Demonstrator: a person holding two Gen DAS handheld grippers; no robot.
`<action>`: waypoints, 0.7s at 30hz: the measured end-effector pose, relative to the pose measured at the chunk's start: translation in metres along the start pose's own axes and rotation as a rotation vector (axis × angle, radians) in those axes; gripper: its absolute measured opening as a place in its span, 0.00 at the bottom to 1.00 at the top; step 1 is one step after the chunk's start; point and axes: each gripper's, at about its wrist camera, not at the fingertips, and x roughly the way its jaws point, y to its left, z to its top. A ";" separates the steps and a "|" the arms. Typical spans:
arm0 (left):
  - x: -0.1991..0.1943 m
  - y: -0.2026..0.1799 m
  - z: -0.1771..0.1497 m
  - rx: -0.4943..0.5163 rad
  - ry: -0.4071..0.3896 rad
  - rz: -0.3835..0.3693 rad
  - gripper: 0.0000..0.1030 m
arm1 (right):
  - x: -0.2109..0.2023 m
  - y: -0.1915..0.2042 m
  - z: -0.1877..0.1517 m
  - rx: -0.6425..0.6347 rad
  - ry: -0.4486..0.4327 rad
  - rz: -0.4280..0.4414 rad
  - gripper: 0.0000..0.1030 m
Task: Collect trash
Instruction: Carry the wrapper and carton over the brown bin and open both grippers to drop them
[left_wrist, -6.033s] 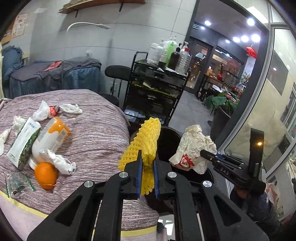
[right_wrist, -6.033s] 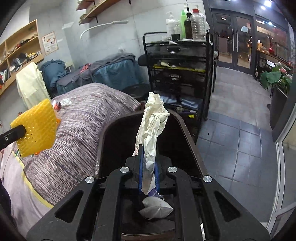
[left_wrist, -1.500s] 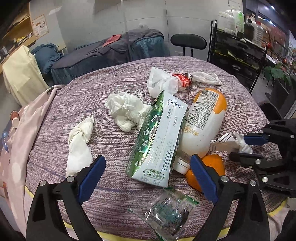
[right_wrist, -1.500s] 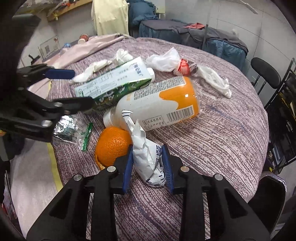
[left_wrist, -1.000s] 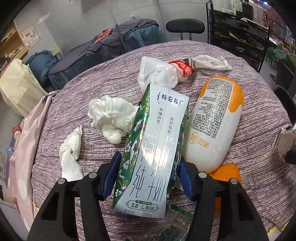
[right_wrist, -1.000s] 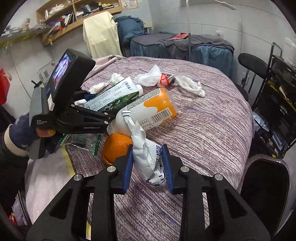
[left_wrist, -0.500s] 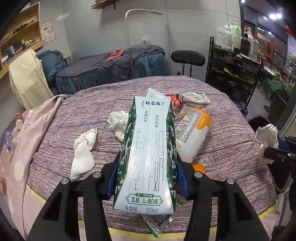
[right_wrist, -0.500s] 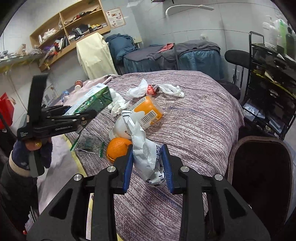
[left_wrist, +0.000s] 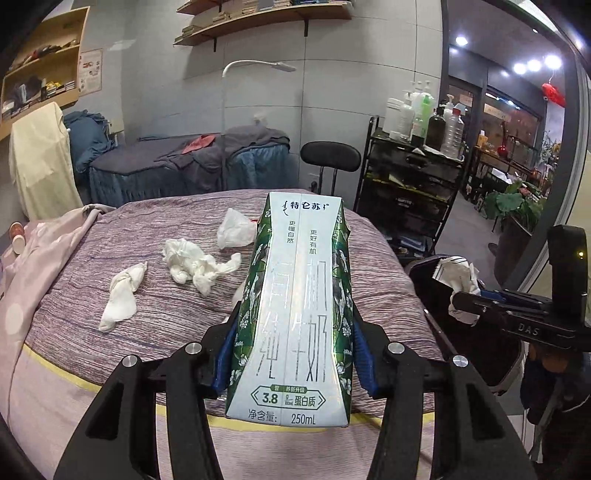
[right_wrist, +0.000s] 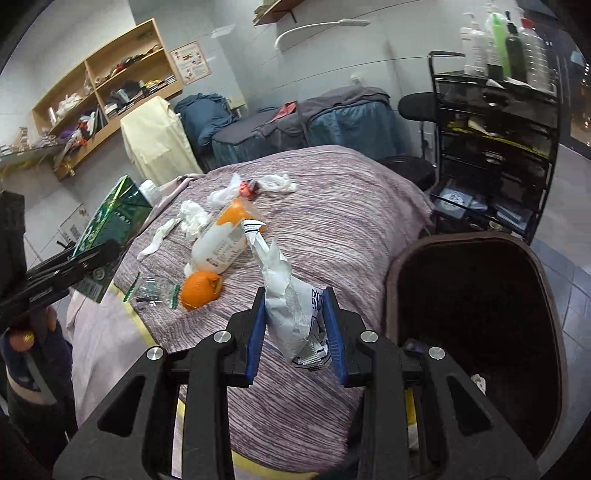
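Blue pads of my right tongs (right_wrist: 295, 332) pinch a crumpled white wrapper (right_wrist: 291, 302), its long axis rising up and away from the pads toward the table (right_wrist: 351, 229); the dark brown bin (right_wrist: 476, 314) lies immediately to the right of these tongs, its open mouth just beside the right pad, so I judge the right hand to be the nearer of the two to the drop. My left tongs (left_wrist: 291, 354) are clamped on the flanks of a green-and-white milk carton (left_wrist: 299, 306), held upright with its long axis running straight out from the pads. From that hand the bin (left_wrist: 436, 291) lies to the right, beyond the table edge, with the right tongs (left_wrist: 466, 298) and their wrapper (left_wrist: 456, 275) already above its rim. Tissues (left_wrist: 195, 267), a bottle (right_wrist: 225, 236), an orange (right_wrist: 201, 290) and a clear packet (right_wrist: 153, 291) remain on the table.
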 end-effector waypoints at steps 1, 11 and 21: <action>0.001 -0.006 -0.001 0.001 -0.001 -0.012 0.50 | -0.003 -0.005 -0.001 0.009 -0.005 -0.009 0.30; 0.012 -0.045 -0.003 0.009 -0.001 -0.121 0.50 | -0.024 -0.056 -0.017 0.094 -0.017 -0.116 0.30; 0.025 -0.080 -0.006 0.022 0.018 -0.202 0.50 | -0.022 -0.098 -0.033 0.161 0.017 -0.222 0.30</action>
